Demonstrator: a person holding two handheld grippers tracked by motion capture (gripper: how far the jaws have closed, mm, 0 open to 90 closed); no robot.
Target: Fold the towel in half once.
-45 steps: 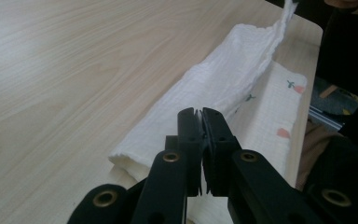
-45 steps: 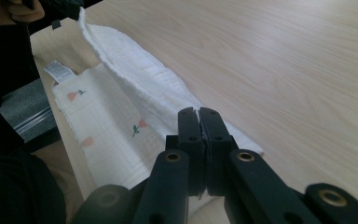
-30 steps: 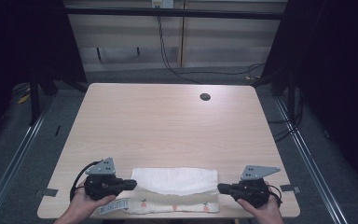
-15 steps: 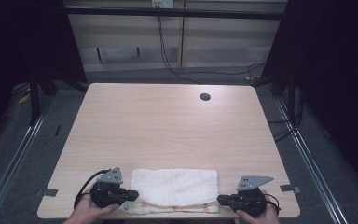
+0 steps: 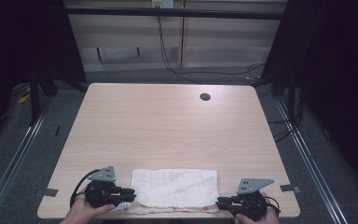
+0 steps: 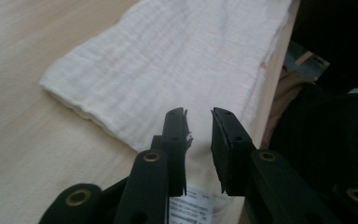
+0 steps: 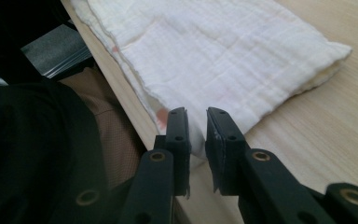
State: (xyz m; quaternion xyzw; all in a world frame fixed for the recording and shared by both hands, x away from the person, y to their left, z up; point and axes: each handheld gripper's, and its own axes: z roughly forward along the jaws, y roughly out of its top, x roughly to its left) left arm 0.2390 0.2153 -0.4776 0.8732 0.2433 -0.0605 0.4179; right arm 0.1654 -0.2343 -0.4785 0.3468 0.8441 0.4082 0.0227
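A folded white towel (image 5: 175, 186) lies flat at the near edge of the light wooden table (image 5: 168, 126), and its front hem reaches the table's edge. My left gripper (image 5: 130, 191) sits at the towel's near left corner. Its jaws have just been opening and stand a little apart (image 6: 199, 112) over the towel (image 6: 168, 60), gripping nothing. A printed label (image 6: 193, 203) shows below them. My right gripper (image 5: 218, 203) is at the near right corner. Its jaws (image 7: 196, 111) have also just been opening, leaving a narrow gap over the towel's (image 7: 223, 51) hem.
A round cable hole (image 5: 205, 97) is in the far right part of the tabletop. Metal rails (image 5: 23, 149) run along the floor on both sides. The person's trouser leg (image 7: 116, 135) shows under the table's near edge.
Both hands have drawn slightly back toward the near edge. The raised front strip of the towel has come down to lie flat. Both pairs of jaws have parted.
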